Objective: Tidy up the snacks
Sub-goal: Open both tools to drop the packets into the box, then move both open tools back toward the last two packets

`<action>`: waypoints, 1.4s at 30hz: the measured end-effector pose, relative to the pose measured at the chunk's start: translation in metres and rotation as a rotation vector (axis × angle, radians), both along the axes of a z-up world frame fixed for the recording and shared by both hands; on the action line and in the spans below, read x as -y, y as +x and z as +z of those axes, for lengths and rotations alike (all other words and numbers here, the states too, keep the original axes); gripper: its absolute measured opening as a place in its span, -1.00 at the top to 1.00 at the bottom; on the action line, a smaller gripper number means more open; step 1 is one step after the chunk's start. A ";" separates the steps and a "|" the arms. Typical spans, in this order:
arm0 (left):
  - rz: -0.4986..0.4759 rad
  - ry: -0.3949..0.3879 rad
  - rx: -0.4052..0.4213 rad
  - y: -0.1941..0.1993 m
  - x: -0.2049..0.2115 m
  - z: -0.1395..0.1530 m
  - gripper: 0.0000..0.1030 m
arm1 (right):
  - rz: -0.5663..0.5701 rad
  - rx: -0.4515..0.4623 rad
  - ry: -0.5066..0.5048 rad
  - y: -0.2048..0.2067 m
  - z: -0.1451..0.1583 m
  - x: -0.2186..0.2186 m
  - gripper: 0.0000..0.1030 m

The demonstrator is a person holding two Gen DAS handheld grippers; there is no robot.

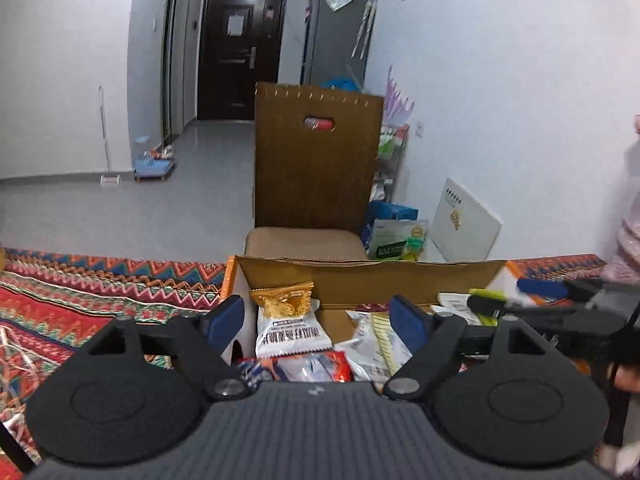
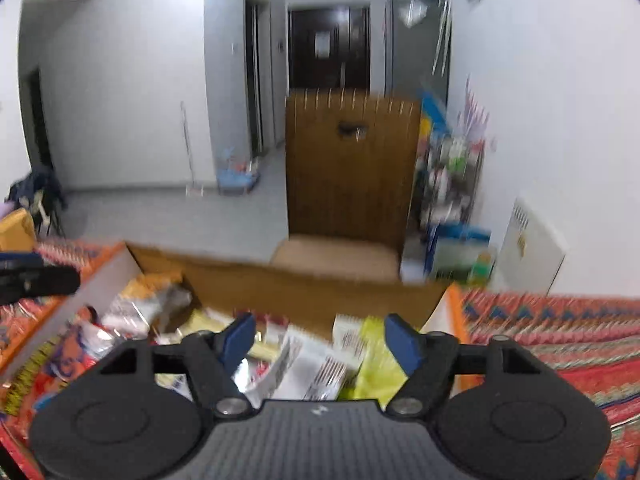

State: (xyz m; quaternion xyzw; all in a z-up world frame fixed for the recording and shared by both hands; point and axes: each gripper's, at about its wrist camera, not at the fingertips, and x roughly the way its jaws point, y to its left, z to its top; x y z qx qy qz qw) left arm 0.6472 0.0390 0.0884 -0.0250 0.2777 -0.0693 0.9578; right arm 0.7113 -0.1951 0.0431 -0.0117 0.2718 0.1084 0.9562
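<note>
An open cardboard box (image 1: 368, 280) full of snack packets sits on the patterned cloth. In the left wrist view my left gripper (image 1: 318, 320) hangs open over the box, its blue pads apart above a white and gold packet (image 1: 290, 328) and a red packet (image 1: 312, 366). Neither pad touches a packet. The right gripper's arm (image 1: 560, 312) shows at the far right of that view. In the blurred right wrist view my right gripper (image 2: 320, 338) is open above white packets (image 2: 312, 368) and a yellow-green packet (image 2: 376, 368) in the same box (image 2: 304, 284).
A patterned red cloth (image 1: 100, 292) covers the surface around the box. Beyond the far edge stands a brown chair (image 1: 316, 168) with a cushion. Bags and a white board (image 1: 466, 220) lean by the right wall. A person's sleeve (image 1: 628, 240) is at the right.
</note>
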 end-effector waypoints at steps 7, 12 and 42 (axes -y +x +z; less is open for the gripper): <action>-0.056 0.006 0.122 -0.103 0.001 0.043 -0.76 | 0.079 0.146 0.026 -0.098 0.066 0.027 -0.72; -0.104 -0.008 0.178 -0.204 0.003 0.048 -0.93 | 0.137 0.193 -0.001 -0.199 0.080 0.047 -0.79; -0.040 0.034 0.079 -0.472 0.013 -0.046 -1.00 | 0.019 0.014 -0.025 -0.499 -0.024 0.051 -0.98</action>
